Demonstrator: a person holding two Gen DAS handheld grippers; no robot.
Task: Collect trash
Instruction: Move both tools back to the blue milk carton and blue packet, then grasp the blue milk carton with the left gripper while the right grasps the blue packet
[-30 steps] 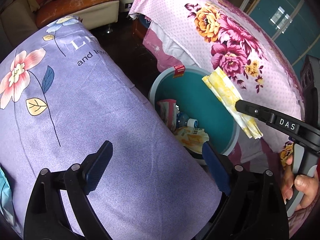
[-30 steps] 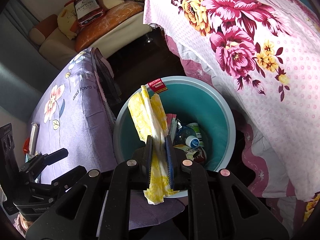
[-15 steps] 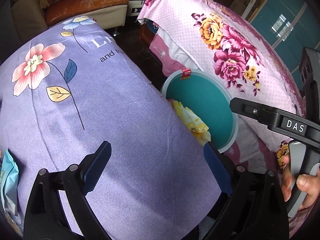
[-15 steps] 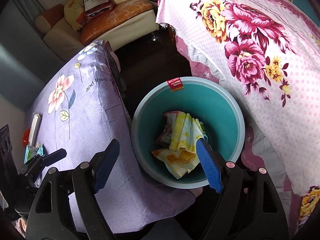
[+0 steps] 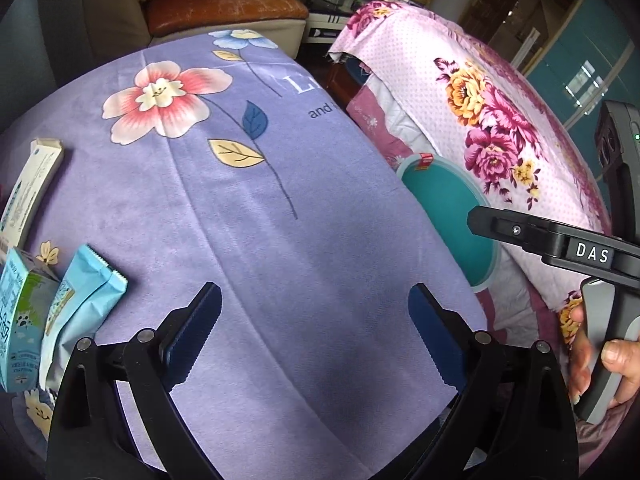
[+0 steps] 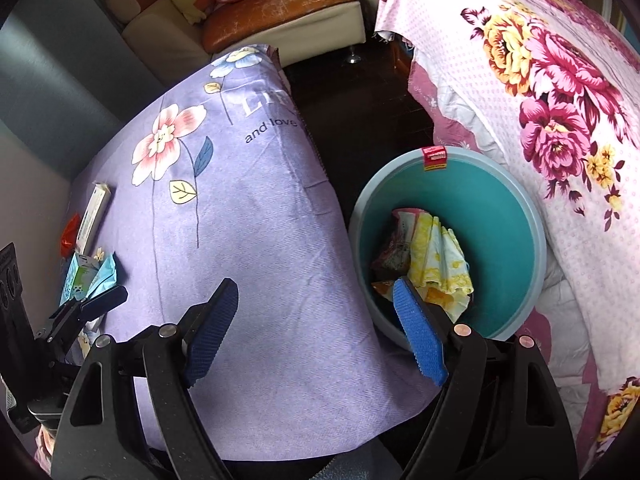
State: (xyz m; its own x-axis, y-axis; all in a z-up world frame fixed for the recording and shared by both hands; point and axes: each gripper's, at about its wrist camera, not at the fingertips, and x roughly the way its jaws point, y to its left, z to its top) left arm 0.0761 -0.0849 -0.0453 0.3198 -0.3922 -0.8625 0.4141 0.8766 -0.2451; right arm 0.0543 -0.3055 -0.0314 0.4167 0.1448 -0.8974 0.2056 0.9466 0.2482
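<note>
A teal bin (image 6: 492, 216) stands on the floor between two cloth-covered surfaces. Inside it lies a yellow-and-white wrapper (image 6: 436, 256) on top of other packets (image 6: 400, 232). My right gripper (image 6: 315, 292) is open and empty, above the purple cloth's edge just left of the bin. Over the purple floral cloth (image 5: 300, 220) my left gripper (image 5: 314, 296) is open and empty too. A light blue pouch (image 5: 80, 300), a blue-green carton (image 5: 18, 312) and a long white box (image 5: 32, 184) lie on the cloth at its left. In the left wrist view only part of the bin (image 5: 448, 200) shows.
A pink rose-print cloth (image 6: 560, 120) covers the surface right of the bin. A cream and orange sofa (image 6: 280, 0) stands at the back, across dark floor. A small red scrap (image 6: 70, 230) lies by the white box. A hand (image 5: 608, 360) grips the right gripper's handle.
The right gripper opened and let the yellow wrapper fall into the bin, then drew left over the purple cloth. The left gripper moved left, bringing the pouch, carton and white box into view.
</note>
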